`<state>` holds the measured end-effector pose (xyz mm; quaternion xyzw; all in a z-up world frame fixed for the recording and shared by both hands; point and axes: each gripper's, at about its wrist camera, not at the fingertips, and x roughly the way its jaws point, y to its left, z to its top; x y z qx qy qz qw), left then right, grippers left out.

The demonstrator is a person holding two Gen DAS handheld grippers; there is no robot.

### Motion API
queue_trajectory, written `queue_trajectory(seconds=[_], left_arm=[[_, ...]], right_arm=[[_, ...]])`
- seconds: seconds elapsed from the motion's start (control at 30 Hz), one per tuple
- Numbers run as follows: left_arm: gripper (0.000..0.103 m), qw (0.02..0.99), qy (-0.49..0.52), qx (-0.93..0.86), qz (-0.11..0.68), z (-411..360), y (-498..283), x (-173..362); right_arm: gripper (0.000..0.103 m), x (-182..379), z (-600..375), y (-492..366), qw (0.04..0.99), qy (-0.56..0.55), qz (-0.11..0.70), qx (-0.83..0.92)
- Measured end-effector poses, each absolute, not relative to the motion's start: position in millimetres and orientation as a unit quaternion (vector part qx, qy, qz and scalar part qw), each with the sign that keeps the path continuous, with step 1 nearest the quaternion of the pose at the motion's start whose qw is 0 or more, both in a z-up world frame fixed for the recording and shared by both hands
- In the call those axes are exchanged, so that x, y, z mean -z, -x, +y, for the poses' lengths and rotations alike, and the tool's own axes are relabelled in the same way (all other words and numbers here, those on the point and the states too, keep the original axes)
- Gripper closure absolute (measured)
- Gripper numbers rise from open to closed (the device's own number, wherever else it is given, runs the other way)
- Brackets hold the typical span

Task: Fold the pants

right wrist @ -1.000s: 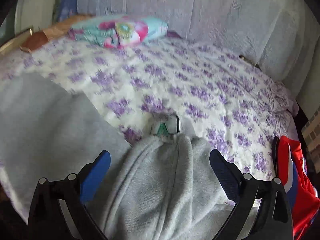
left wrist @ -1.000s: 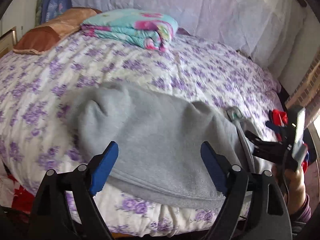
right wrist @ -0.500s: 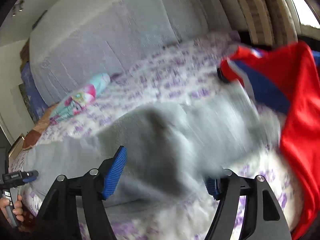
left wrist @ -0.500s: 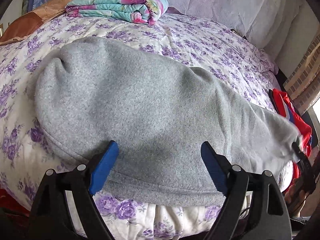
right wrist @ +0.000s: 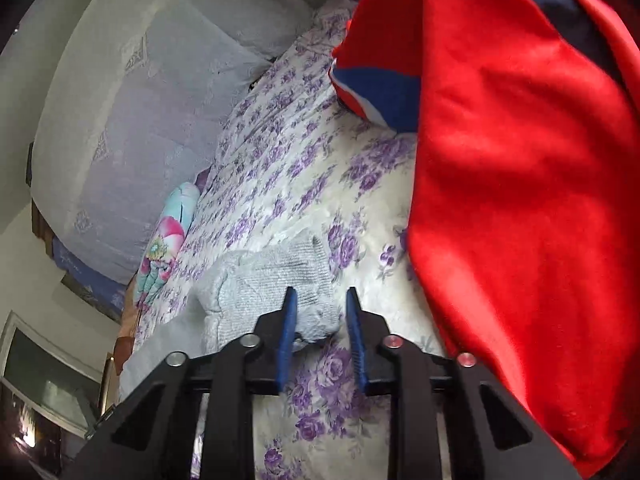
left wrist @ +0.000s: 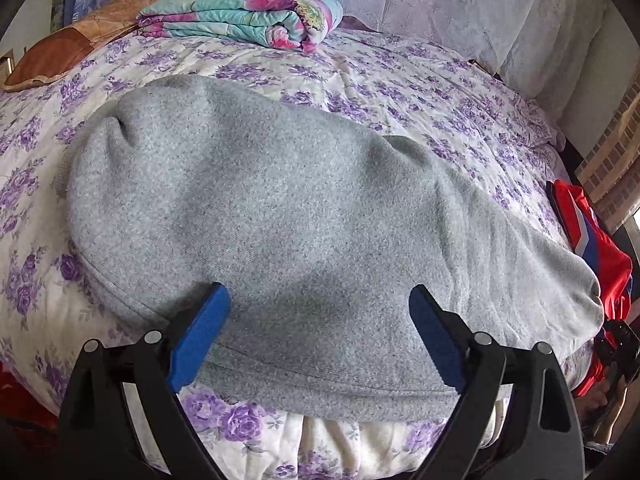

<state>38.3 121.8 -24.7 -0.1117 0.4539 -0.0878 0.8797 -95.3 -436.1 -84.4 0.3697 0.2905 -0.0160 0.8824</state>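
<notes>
Grey fleece pants point(left wrist: 280, 216) lie across the flowered bed, stretched from the left to the near right edge. My left gripper point(left wrist: 320, 336) is open, its blue pads on either side of the pants' near hem, gripping nothing. In the right wrist view, my right gripper point(right wrist: 320, 320) has its pads close together around the ribbed end of the grey pants point(right wrist: 276, 280), with a narrow gap still between pad and cloth on the right side.
A folded floral blanket point(left wrist: 248, 16) and a brown pillow point(left wrist: 76, 44) lie at the head of the bed. A red and blue garment point(right wrist: 520, 160) lies at the bed's right edge, close beside my right gripper. The floral bedspread point(left wrist: 420, 92) surrounds the pants.
The pants were spread out flatter and longer to the right. My right gripper swung to the pants' end and narrowed its jaws around it. The left gripper stayed open at the hem.
</notes>
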Motion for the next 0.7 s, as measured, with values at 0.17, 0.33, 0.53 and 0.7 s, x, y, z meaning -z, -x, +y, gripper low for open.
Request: queue_trajectory(seconds=[0.17, 0.33, 0.53, 0.7], left_arm=[[0.009, 0.878, 0.111, 0.084, 0.458, 120.1, -41.4, 24.7], [0.005, 0.878, 0.099, 0.069, 0.463, 112.2, -45.2, 25.8], [0.005, 0.877, 0.118, 0.082, 0.458, 117.5, -44.1, 25.3], [0.005, 0.878, 0.097, 0.075, 0.463, 109.7, -49.2, 26.5]], right_arm=[[0.087, 92.1, -412.2, 64.8, 0.855, -0.387, 0.334, -0.087], [0.094, 28.5, -388.5, 12.2, 0.926, -0.243, 0.283, -0.067], [0.055, 23.8, -400.3, 35.8, 0.921, -0.187, 0.332, 0.081], [0.060, 68.5, -448.9, 55.4, 0.893, -0.305, 0.328, 0.053]])
